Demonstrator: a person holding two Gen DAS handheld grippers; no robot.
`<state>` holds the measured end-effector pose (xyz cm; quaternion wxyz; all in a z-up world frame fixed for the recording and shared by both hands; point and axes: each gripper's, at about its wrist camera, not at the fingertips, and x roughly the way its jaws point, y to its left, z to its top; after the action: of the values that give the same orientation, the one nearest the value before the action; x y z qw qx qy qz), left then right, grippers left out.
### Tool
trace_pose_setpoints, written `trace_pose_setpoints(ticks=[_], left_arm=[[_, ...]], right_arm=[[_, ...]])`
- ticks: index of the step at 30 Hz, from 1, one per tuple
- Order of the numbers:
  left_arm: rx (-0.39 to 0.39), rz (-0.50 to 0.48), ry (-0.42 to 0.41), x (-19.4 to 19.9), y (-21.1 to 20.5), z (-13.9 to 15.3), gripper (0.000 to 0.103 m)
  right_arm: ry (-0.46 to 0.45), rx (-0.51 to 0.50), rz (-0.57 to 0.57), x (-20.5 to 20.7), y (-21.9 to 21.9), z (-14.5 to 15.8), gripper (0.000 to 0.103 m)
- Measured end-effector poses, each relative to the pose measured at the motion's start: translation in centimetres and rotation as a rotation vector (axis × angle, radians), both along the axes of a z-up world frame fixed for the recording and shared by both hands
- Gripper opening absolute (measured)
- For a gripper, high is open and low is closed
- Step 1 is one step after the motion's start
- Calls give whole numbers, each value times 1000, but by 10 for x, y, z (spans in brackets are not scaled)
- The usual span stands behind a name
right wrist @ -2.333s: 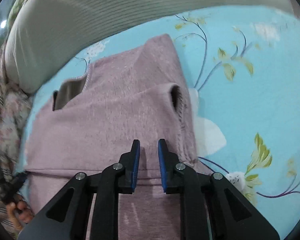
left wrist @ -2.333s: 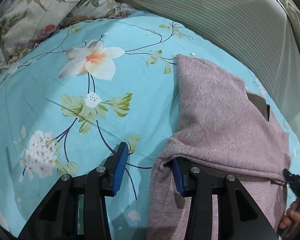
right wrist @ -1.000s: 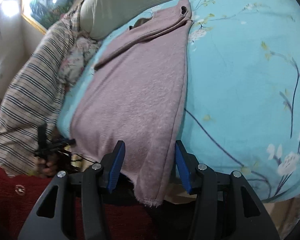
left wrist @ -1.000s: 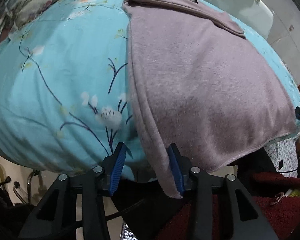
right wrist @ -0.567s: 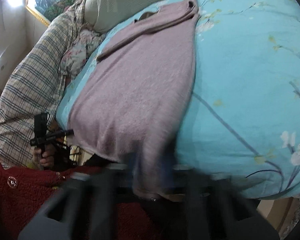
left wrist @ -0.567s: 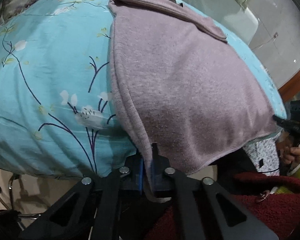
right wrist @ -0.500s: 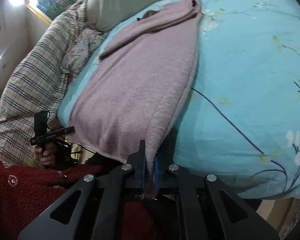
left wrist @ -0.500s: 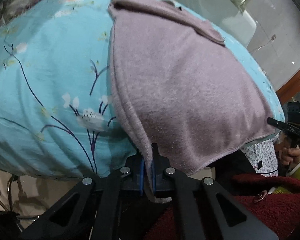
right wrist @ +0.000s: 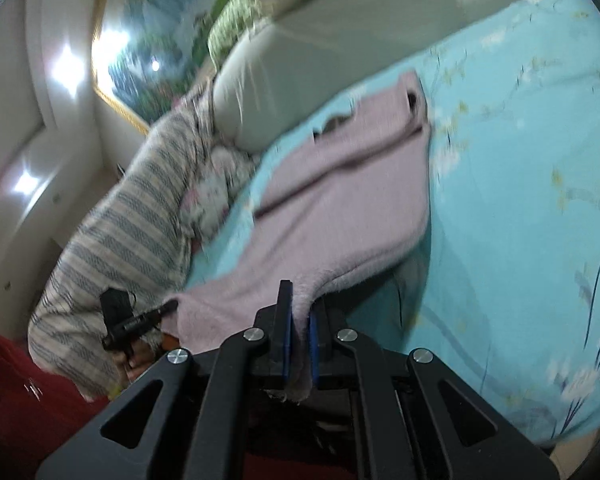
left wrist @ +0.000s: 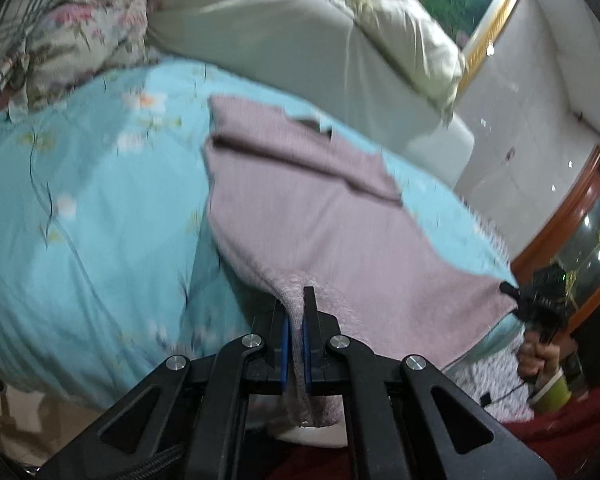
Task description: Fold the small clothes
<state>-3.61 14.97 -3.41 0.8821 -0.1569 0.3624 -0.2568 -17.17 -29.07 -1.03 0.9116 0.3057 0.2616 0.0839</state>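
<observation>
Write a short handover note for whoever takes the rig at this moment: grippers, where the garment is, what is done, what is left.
Left gripper: shut on the near hem corner of the mauve garment.
Right gripper: shut on the other near corner.
Garment: lies lengthwise on the blue floral bedspread; its near edge is raised off the bed by both grippers, its far end lies flat.
Done: the sleeves look folded across the far end; both near corners are gripped.
Left: probably carry the near edge over to the far end, lay it down, release, smooth.
</observation>
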Motion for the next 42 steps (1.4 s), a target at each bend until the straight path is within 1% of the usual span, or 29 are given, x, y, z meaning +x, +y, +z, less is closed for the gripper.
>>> trace_pose_setpoints(ticks=[4, 7, 9, 11, 13, 14, 16, 18, 19, 23, 26, 29, 32, 35, 36, 37, 38, 39, 40, 41, 42], left_arm=[[-30, 29, -54, 31, 3, 20, 3], [-29, 51, -99, 62, -6, 34, 3], [-17, 71, -145, 84, -13, 45, 3], [0, 93, -168, 111, -21, 55, 3], [7, 110, -166, 142, -29, 60, 3], [25, 123, -164, 163, -34, 63, 3], [45, 139, -157, 192, -41, 66, 3], [62, 159, -139, 229, -46, 67, 3], [67, 166, -133, 240, -47, 66, 3], [103, 197, -91, 300, -56, 55, 3], [142, 204, -37, 340, -65, 35, 3], [199, 208, -3, 368, -76, 14, 3], [247, 212, 23, 388, -85, -5, 3], [276, 222, 65, 405, -88, -23, 4], [280, 221, 81, 408, -88, -29, 4], [279, 220, 94, 409, -88, -34, 5], [277, 220, 102, 408, -87, -37, 6], [270, 219, 104, 406, -85, -37, 6], [256, 217, 103, 401, -83, -36, 8], [243, 212, 103, 396, -81, -35, 13], [236, 206, 107, 390, -81, -33, 21]], right_arm=[[-46, -9, -43, 30, -19, 18, 8], [-71, -52, -82, 67, -35, 35, 8], [-68, -82, -113, 93, -45, 44, 8], [-54, -115, -145, 124, -56, 51, 8], [-46, -134, -165, 152, -68, 56, 8], [-42, -138, -172, 165, -75, 58, 8], [-32, -148, -193, 192, -88, 61, 8], [-25, -155, -205, 219, -101, 63, 8], [-11, -167, -215, 237, -108, 62, 8], [52, -198, -233, 287, -126, 48, 8], [121, -226, -250, 320, -137, 27, 8], [167, -233, -264, 339, -145, 7, 8], [208, -208, -275, 350, -154, -13, 8], [249, -138, -288, 350, -166, -26, 11], [253, -122, -291, 347, -169, -26, 13], [254, -115, -292, 344, -170, -25, 19], [256, -109, -300, 339, -171, -23, 22], [247, -113, -314, 331, -170, -17, 29], [234, -131, -336, 322, -170, -11, 43], [214, -156, -359, 311, -167, -3, 51], [196, -169, -368, 306, -164, 2, 60]])
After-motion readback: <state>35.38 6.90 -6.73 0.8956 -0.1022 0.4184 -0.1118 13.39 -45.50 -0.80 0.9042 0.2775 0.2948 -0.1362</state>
